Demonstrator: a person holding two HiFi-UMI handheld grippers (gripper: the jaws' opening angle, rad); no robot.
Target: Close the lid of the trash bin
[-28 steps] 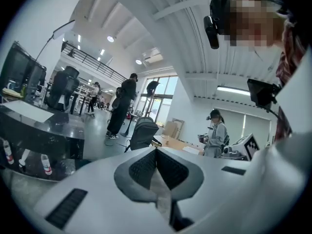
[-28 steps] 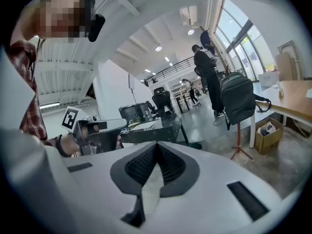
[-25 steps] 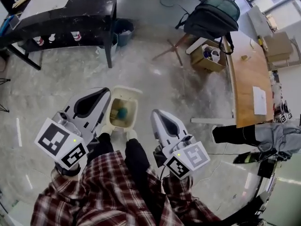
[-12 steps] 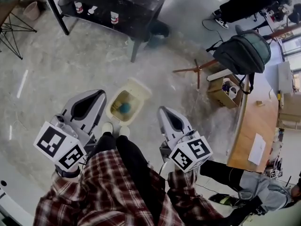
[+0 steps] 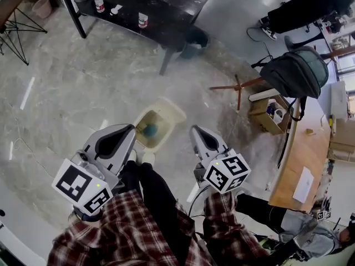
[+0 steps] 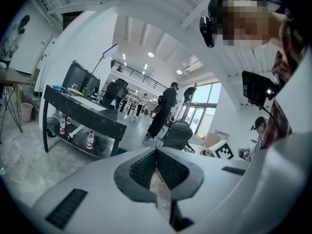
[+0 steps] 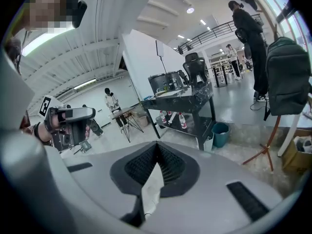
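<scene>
A small cream trash bin (image 5: 145, 139) stands on the grey floor in the head view. Its lid (image 5: 173, 112) is tipped open at the far side, and a blue-green object (image 5: 150, 129) lies inside. My left gripper (image 5: 130, 129) is held just left of the bin, above the floor, with its jaws shut on nothing. My right gripper (image 5: 194, 129) hangs to the bin's right, also shut and empty. Both gripper views look out across the room over closed jaws, left gripper (image 6: 156, 150) and right gripper (image 7: 157, 145), and neither shows the bin. A white shoe (image 5: 147, 158) stands at the bin's near side.
A black table (image 5: 166, 1) with bottles (image 5: 142, 20) on its shelf stands beyond the bin, a teal bucket (image 5: 193, 39) by its leg. To the right are a backpack (image 5: 298, 71), a cardboard box (image 5: 265, 114), a wooden table (image 5: 302, 154) and another person (image 5: 288, 223).
The head camera has swung, so the bin sits slightly higher and more to the right in view. Both grippers stay shut on either side of it. The lid stays open.
</scene>
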